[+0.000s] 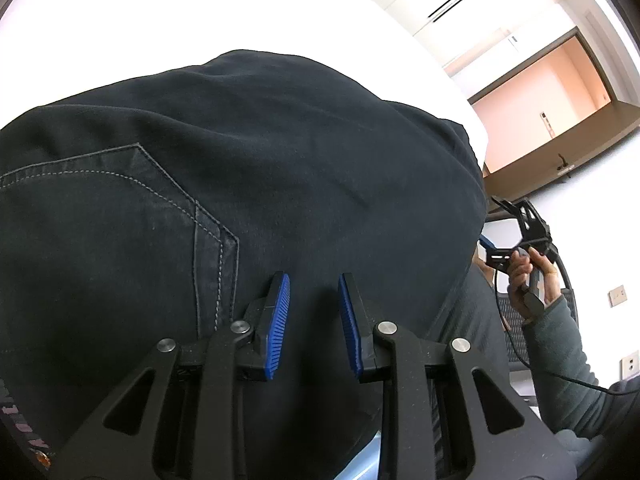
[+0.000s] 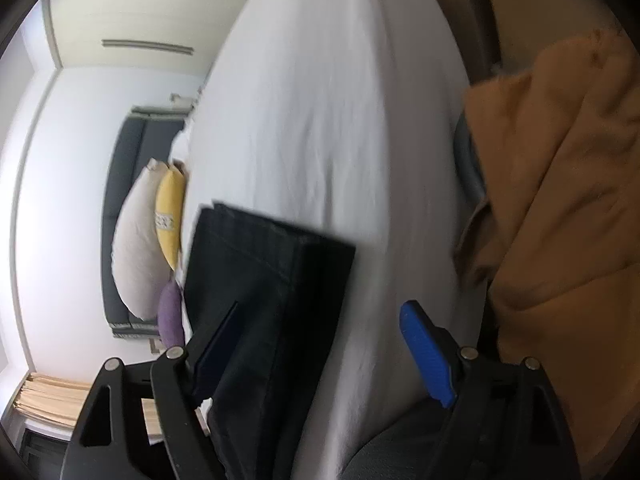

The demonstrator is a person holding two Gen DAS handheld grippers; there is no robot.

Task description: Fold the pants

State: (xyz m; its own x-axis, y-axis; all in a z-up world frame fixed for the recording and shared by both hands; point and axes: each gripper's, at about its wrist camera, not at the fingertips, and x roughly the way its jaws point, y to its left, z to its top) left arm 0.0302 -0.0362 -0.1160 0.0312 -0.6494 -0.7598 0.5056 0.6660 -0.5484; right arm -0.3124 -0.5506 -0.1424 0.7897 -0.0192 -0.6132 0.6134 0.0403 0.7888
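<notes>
The left gripper (image 1: 314, 312) has its blue pads a little apart over the dark pants (image 1: 248, 184), nothing pinched between them. The right gripper (image 2: 320, 356) stands wide apart, the folded pants (image 2: 260, 280) lying between its fingers at lower centre on the white bed sheet (image 2: 320, 100); an orange garment (image 2: 560, 200) fills the right edge

Bright, even daylight; blown-out white bedsheet (image 1: 160, 20); motion blur and heavy fisheye edge curvature.
</notes>
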